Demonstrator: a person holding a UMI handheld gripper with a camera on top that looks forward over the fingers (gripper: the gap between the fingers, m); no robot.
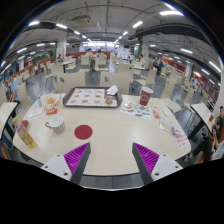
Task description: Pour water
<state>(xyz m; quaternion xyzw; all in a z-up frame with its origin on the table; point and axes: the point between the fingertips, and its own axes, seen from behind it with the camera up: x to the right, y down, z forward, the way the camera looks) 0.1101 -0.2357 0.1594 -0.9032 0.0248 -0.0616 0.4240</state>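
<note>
The gripper (108,158) hangs over the near edge of the table (105,135), fingers spread wide with nothing between them. Just ahead lies a red coaster (83,131). Toward the far right corner stands an upright red cup (146,96), probably the pouring vessel, ahead and right of the jaws.

The gripper (109,160) hangs above the near edge of a pale table (110,135), its two fingers wide apart with nothing between them; each magenta pad (76,155) faces inward. Just ahead of the left finger lies a round red coaster (83,131). Farther left stands a white cup (56,124). At the far side rests a dark tray (90,97) (its contents too small to tell), and to its right a red cup (146,96) stands upright. Behind spreads a large hall of tables and chairs.
</note>
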